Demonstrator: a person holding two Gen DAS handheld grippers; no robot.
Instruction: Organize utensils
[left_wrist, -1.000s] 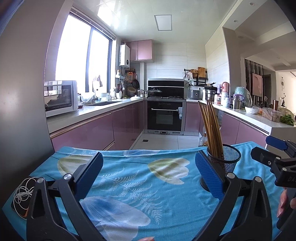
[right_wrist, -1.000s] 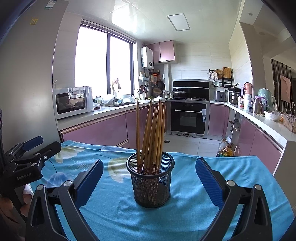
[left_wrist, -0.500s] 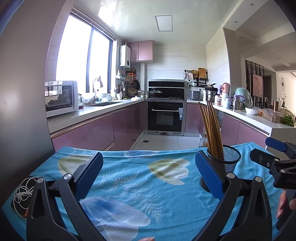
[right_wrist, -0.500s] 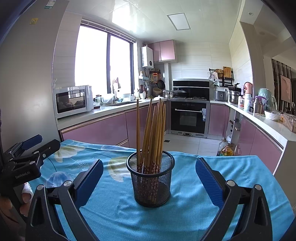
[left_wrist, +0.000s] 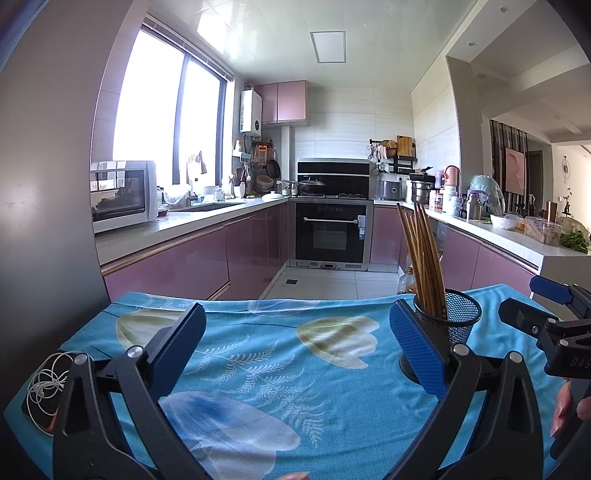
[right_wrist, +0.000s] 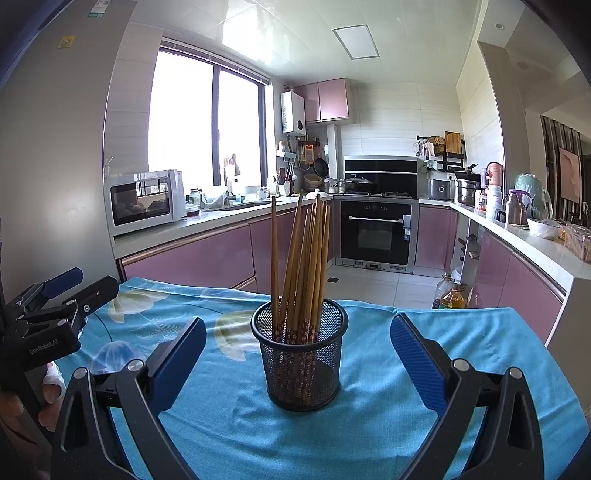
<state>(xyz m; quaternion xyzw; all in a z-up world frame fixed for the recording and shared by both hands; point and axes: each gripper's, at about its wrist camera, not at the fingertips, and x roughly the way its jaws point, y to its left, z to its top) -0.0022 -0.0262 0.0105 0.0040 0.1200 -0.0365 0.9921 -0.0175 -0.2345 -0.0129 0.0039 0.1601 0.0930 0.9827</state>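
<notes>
A turquoise tablecloth (right_wrist: 369, 424) with pale flowers bears a black mesh cup (right_wrist: 300, 360) of brown chopsticks (right_wrist: 306, 266).

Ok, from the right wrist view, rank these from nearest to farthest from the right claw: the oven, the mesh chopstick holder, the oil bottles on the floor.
1. Mesh chopstick holder: straight ahead of the right claw, on the blue cloth, in line with its open fingers.
2. Oil bottles: on the floor past the table's far edge, to the right.
3. Oven: built in at the kitchen's far end.
</notes>
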